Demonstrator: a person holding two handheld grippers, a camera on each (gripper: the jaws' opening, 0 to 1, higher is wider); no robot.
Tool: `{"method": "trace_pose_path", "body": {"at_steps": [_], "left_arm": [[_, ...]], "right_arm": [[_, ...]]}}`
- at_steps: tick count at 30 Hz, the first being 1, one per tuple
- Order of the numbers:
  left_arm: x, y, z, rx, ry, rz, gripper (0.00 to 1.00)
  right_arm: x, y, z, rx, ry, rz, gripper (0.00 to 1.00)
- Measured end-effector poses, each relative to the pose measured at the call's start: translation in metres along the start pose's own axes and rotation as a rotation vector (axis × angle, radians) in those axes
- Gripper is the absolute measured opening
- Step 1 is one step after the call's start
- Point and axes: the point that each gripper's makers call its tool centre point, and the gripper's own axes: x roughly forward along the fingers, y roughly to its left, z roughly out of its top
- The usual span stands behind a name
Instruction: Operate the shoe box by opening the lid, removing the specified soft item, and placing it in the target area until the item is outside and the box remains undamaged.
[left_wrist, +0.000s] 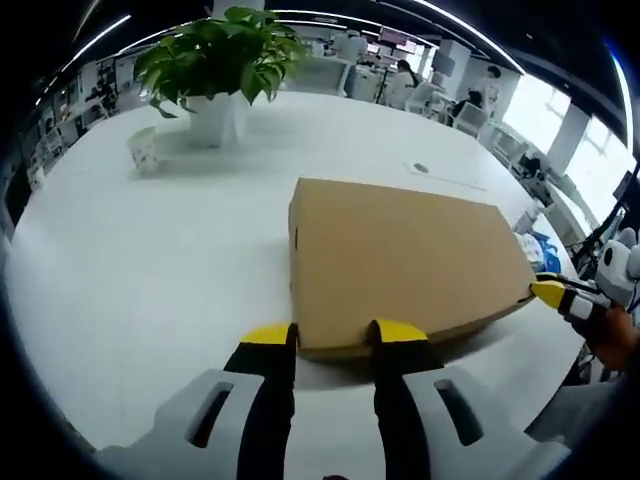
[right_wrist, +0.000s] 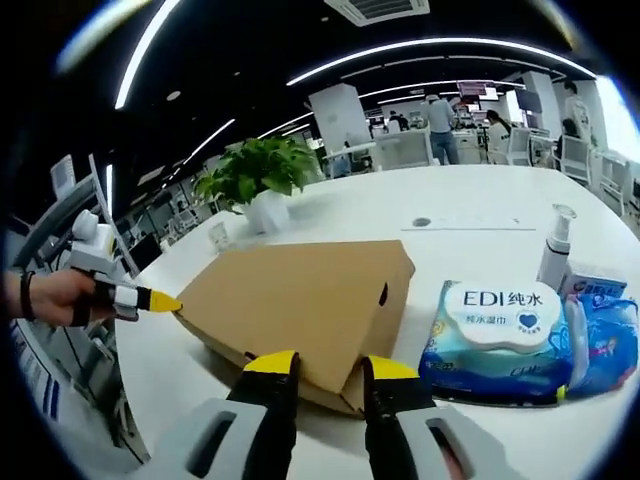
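Note:
A brown cardboard shoe box (left_wrist: 400, 260) lies on the white table (left_wrist: 150, 260) with its lid down. My left gripper (left_wrist: 335, 335) is open, and its yellow tips straddle the box's near edge. The right gripper's yellow tip (left_wrist: 550, 293) reaches in from the right and meets the box's far right corner. In the right gripper view the box (right_wrist: 300, 290) lies ahead, and my right gripper (right_wrist: 330, 368) is open with its tips on either side of the near corner. The left gripper (right_wrist: 150, 298), held by a hand, touches the box's left corner.
A potted plant (left_wrist: 215, 60) and a paper cup (left_wrist: 145, 150) stand at the table's far side. A blue wet-wipes pack (right_wrist: 520, 340) and a small bottle (right_wrist: 555, 250) sit right of the box. Office desks and people fill the background.

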Motion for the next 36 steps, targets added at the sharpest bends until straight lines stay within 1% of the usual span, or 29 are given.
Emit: {"method": "trace_pose_path", "body": {"at_steps": [3,7,11,12,15,17,21,24,29,30,32,33,35,36], "left_arm": [[0.011,-0.003,0.011,0.010,-0.001,-0.013,0.28],[0.022,-0.007,0.021,0.018,-0.003,-0.022,0.28],[0.029,-0.013,0.028,0.019,-0.001,-0.028,0.28],[0.033,-0.013,0.031,0.020,-0.002,-0.030,0.28],[0.040,-0.016,0.035,0.008,-0.016,-0.030,0.28],[0.038,-0.020,0.036,0.006,-0.018,-0.029,0.28],[0.042,-0.020,0.037,0.001,-0.017,-0.029,0.28],[0.043,-0.021,0.037,-0.018,-0.020,-0.022,0.27],[0.044,-0.023,0.038,-0.019,-0.008,-0.020,0.28],[0.043,-0.023,0.038,-0.026,-0.005,-0.022,0.28],[0.043,-0.022,0.035,-0.135,0.030,-0.031,0.28],[0.043,-0.020,0.035,-0.185,0.025,-0.019,0.28],[0.038,-0.022,0.035,-0.173,0.003,-0.021,0.31],[0.034,-0.024,0.034,-0.166,-0.007,-0.019,0.35]], "right_arm": [[0.004,-0.008,0.005,-0.005,-0.002,-0.015,0.21],[0.010,-0.017,0.013,-0.006,-0.002,-0.027,0.21],[0.014,-0.025,0.018,-0.005,0.006,-0.037,0.21],[0.014,-0.028,0.020,-0.004,0.006,-0.044,0.21],[0.016,-0.032,0.023,-0.008,0.006,-0.063,0.21],[0.018,-0.037,0.025,0.000,0.006,-0.070,0.21],[0.019,-0.040,0.026,-0.005,0.016,-0.073,0.21],[0.018,-0.042,0.027,-0.005,0.018,-0.073,0.21],[0.019,-0.045,0.028,-0.007,0.041,-0.072,0.21],[0.019,-0.045,0.028,-0.006,0.043,-0.069,0.21],[0.017,-0.045,0.028,0.021,0.046,-0.067,0.22],[0.015,-0.044,0.027,0.031,0.055,-0.066,0.21],[0.009,-0.044,0.028,0.020,0.053,-0.081,0.23],[0.003,-0.044,0.031,-0.007,0.032,-0.085,0.23]]}}
